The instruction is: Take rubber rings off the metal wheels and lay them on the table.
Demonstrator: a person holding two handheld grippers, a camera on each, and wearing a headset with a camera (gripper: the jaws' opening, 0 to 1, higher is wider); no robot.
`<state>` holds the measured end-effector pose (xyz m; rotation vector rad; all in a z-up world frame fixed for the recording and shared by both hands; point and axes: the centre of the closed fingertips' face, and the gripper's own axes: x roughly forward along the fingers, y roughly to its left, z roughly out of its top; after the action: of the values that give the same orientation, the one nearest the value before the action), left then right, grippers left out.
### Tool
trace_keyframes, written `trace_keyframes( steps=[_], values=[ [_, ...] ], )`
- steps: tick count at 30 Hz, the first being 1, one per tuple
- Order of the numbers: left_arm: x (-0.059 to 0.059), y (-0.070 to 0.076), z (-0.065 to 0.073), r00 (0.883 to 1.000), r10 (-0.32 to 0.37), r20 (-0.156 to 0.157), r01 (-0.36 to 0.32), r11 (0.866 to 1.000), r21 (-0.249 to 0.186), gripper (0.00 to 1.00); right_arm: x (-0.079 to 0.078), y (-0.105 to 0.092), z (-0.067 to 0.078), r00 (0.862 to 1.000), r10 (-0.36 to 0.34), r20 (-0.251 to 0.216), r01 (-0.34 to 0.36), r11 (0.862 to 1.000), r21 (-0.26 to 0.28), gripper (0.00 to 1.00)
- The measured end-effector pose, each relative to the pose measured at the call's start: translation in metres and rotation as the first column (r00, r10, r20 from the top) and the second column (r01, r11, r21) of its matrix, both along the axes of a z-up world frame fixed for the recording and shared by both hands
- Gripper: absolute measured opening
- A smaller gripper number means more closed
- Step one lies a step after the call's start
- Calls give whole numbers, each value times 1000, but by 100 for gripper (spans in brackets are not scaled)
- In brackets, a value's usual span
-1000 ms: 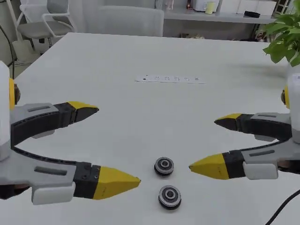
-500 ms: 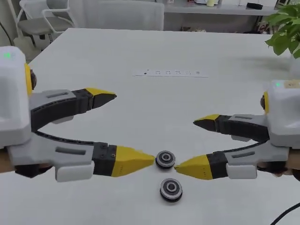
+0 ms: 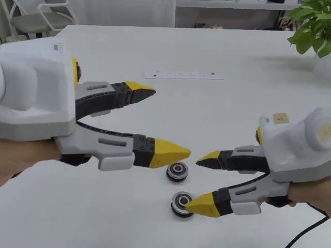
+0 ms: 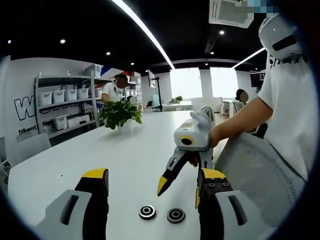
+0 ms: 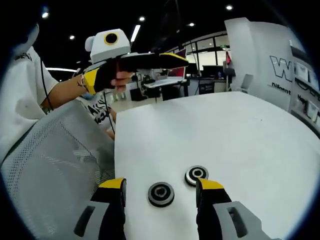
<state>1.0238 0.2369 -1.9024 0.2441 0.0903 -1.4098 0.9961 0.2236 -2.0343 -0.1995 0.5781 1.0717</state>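
Two wheels (image 3: 177, 172) on table (image 3: 232, 103) | left gripper (image 3: 171, 122), right gripper (image 3: 192, 183): jaws apart

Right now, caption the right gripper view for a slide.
Open right tongs aimed at near wheel and far wheel on a white table.

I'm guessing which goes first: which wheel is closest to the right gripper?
The wheel nearer the person, just by the right gripper; the other wheel lies farther off.
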Motion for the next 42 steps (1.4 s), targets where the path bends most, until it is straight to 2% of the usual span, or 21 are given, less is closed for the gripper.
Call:
trace_keyframes(
  steps=[3, 4, 7, 10, 11, 13, 15, 16, 19, 22, 26, 28, 30, 32, 35, 37, 39, 42],
  values=[
    [-2, -8, -7, 999, -28, 39, 29, 999, -14, 69, -8, 3, -13, 999, 43, -5, -44, 997, -56, 53],
    [-2, -9, -11, 999, -35, 40, 35, 999, -9, 67, -9, 3, -17, 999, 51, -10, -51, 996, -74, 51],
    [-4, -14, -28, 997, -53, 53, 51, 998, 31, 64, -11, 4, -23, 998, 65, -12, -65, 993, -100, 50],
    [-4, -16, -47, 997, -58, 54, 55, 996, 63, 61, -12, 2, -29, 998, 70, -11, -70, 989, -130, 46],
    [-4, -17, -52, 997, -59, 50, 56, 996, 70, 59, -11, 1, -30, 998, 66, -10, -67, 988, -139, 44],
    [-6, -17, -69, 998, -58, 21, 55, 993, 102, 55, -9, -1, -31, 998, 56, -7, -57, 987, -148, 44],
    [-9, -18, -80, 999, -53, 8, 52, 993, 110, 53, -10, -2, -33, 998, 54, -17, -56, 987, -149, 41],
    [-13, -19, -88, 998, -61, 1, 60, 990, 130, 52, -11, -3, -35, 998, 57, -19, -59, 985, -159, 39],
    [-19, -19, -102, 997, -76, 2, 75, 983, 169, 48, -11, -4, -37, 998, 57, -21, -60, 984, -169, 35],
    [-24, -20, -118, 995, -88, -37, 94, 977, 194, 40, -11, -5, -38, 998, 53, -24, -57, 983, -174, 32],
    [-22, -24, -130, 995, -83, -53, 93, 973, 213, 37, -11, -7, -42, 998, 43, -35, -49, 982, -185, 29],
    [-21, -24, -133, 995, -61, -82, 77, 975, 210, 36, -12, -7, -43, 999, 39, -38, -46, 981, -186, 27],
    [-23, -24, -137, 995, -65, -81, 82, 971, 224, 32, -11, -7, -44, 999, 34, -41, -41, 982, -185, 24],
    [-26, -20, -145, 995, -75, -67, 90, 960, 266, 27, -11, -7, -44, 998, 26, -51, -35, 982, -183, 23],
    [-26, -20, -148, 994, -65, -90, 87, 961, 262, 19, -11, -8, -45, 998, 26, -52, -35, 983, -183, 20],
    [-26, -20, -151, 993, -64, -97, 88, 959, 271, 19, -10, -8, -45, 998, 16, -54, -25, 984, -178, 18],
    [-26, -20, -154, 994, -63, -89, 85, 955, 282, 18, -9, -8, -46, 998, 11, -56, -21, 984, -178, 17],
    [-25, -19, -160, 994, -49, -101, 77, 949, 305, 16, -9, -10, -47, 998, 5, -58, -16, 983, -182, 15]
  ],
)
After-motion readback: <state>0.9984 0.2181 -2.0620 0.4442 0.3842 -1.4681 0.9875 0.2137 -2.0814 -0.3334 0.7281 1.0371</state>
